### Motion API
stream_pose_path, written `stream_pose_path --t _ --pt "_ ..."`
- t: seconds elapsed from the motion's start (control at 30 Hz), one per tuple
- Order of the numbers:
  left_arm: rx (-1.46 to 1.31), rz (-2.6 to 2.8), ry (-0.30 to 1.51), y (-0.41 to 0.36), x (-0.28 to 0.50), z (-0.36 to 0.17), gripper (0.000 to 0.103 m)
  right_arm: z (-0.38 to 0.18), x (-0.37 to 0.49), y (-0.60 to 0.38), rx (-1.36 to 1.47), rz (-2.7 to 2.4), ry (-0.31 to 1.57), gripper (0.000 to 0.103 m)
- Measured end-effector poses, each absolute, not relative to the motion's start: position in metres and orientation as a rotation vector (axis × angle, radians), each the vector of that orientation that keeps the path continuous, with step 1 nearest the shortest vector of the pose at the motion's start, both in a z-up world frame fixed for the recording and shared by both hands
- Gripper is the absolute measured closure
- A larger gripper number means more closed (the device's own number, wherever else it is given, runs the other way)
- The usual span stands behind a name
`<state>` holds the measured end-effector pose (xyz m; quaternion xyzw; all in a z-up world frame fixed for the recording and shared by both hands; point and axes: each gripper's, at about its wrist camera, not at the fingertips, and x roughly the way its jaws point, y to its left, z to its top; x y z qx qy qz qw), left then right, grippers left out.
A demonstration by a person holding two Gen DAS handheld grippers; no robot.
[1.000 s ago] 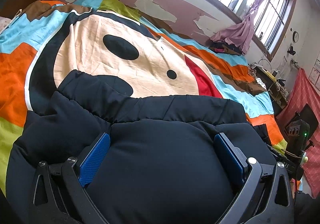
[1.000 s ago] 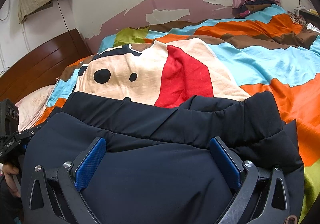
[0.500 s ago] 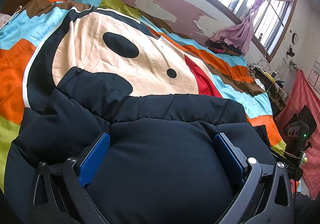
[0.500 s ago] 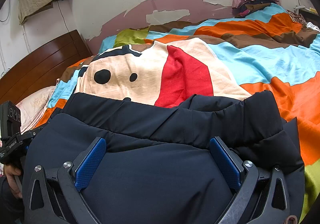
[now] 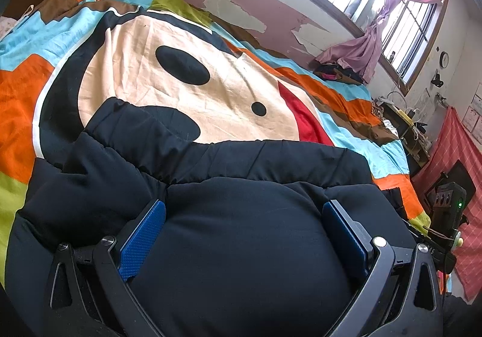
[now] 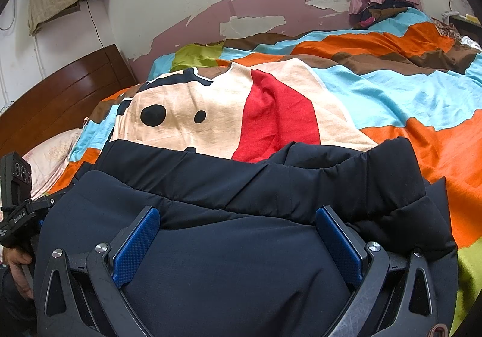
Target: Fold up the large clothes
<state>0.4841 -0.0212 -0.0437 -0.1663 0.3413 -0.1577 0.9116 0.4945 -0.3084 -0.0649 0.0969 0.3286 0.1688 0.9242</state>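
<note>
A large dark navy padded jacket (image 5: 211,174) lies on the bed at the near edge; it also fills the lower half of the right wrist view (image 6: 256,183). My left gripper (image 5: 244,216) is open, its blue pads (image 5: 141,240) spread wide over a puffed fold of the jacket. My right gripper (image 6: 238,225) is also open, its blue pads (image 6: 337,243) on either side of the jacket's near fold. The jacket bulges up between both pairs of fingers. Whether the pads press the cloth I cannot tell.
A colourful cartoon-dog bedspread (image 5: 186,84) covers the bed (image 6: 376,90). A wooden headboard (image 6: 60,96) and a pillow (image 6: 54,153) are at the left. The other gripper shows at the right edge (image 5: 449,204) and the left edge (image 6: 15,186). A wall with windows runs behind.
The left wrist view has shifted slightly forward over the jacket. The right gripper has barely moved. Both stay open.
</note>
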Motion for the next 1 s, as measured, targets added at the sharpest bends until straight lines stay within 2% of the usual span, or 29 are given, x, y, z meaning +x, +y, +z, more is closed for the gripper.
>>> stream_pose_path --t 0.33,0.6,0.77,1.0 --pt "-0.396 -0.332 0.680 -0.009 0.455 -0.033 0.001 -0.047 0.462 -0.304 0.102 0.253 0.687 0.000" --pt "-0.316 -0.290 0.694 0.023 0.385 0.006 0.001 -0.023 0.374 -0.353 0.048 0.275 0.637 0.000" --pt "-0.353 -0.221 0.702 0.052 0.350 -0.004 0.001 -0.040 0.344 -0.396 0.169 0.256 0.620 0.000" --pt "-0.536 -0.205 0.775 0.091 0.371 -0.034 0.001 -0.069 0.365 -0.428 0.438 0.362 0.695 0.000"
